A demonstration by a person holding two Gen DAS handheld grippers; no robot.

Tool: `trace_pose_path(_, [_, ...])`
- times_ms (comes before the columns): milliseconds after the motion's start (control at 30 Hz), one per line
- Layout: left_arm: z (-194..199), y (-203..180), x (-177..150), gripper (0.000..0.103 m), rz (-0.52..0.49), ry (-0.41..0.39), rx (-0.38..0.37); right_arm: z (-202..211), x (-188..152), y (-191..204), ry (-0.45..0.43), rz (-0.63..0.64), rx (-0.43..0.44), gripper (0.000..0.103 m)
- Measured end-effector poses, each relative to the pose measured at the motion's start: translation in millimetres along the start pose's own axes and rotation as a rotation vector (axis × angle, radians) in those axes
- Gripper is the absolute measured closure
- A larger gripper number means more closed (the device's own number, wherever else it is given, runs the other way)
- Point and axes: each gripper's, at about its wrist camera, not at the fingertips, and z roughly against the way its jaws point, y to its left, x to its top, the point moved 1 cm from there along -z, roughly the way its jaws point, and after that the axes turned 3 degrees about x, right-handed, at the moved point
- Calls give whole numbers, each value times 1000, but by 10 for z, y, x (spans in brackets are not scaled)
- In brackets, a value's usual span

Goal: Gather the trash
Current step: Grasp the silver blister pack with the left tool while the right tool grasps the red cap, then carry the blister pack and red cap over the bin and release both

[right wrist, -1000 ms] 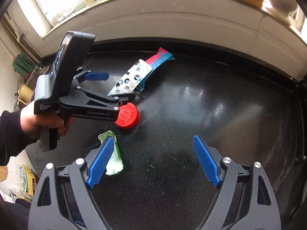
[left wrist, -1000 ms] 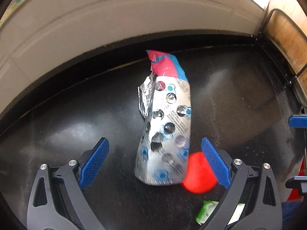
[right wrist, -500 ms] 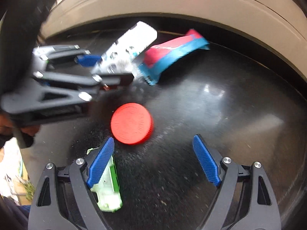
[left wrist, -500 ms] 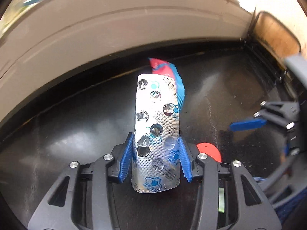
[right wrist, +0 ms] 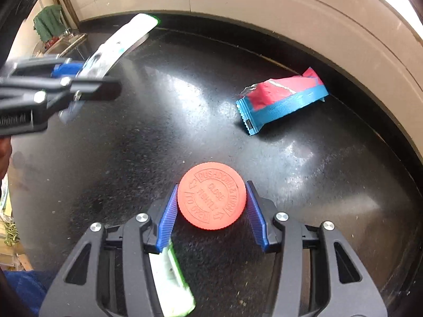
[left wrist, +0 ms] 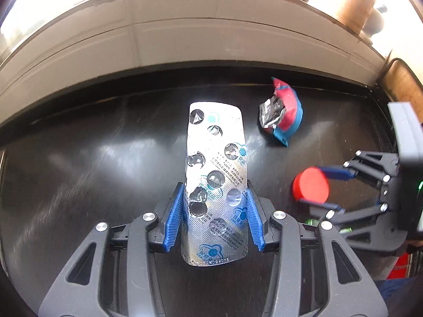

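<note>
Since the earlier frame the right hand-held gripper (right wrist: 210, 208) has closed in around the red cap (right wrist: 211, 195), pads at both sides, on the black table (right wrist: 304, 174). Left hand-held gripper (left wrist: 214, 215) grips the blister pack (left wrist: 215, 182), raised. Beyond lies the red-blue wrapper (right wrist: 283, 99).

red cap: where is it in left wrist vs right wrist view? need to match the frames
Left wrist: red cap sits at right of centre, between the right tongs' blue fingers.
Right wrist: the cap is at lower centre, between the right tongs' own pads.
Shared landmark: the red and blue wrapper on the black counter, beyond the cap in both views.
</note>
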Motion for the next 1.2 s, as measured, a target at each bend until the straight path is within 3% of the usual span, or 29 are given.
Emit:
trace_pose_path(367, [135,-54,-142,59,19,16,57,861,-236,155,-81,-61,4,54])
trace_pose_path(567, [135,-134,-212,59,11,17,51,1075,-480,255,-102,-56,-8,54])
trace_pose_path(833, [265,-39,-240,59,51,-16,83,1174,-425,505,-128,-13,-2,54])
trace_pose_path(1000, [577,201,-438,59,132,-50,142,1235,-228,874,-156,50,59,54])
trace_pose_path(1200, [1053,699,-987,59,284,-71,269,1106,65,1664,-147,198,191,54])
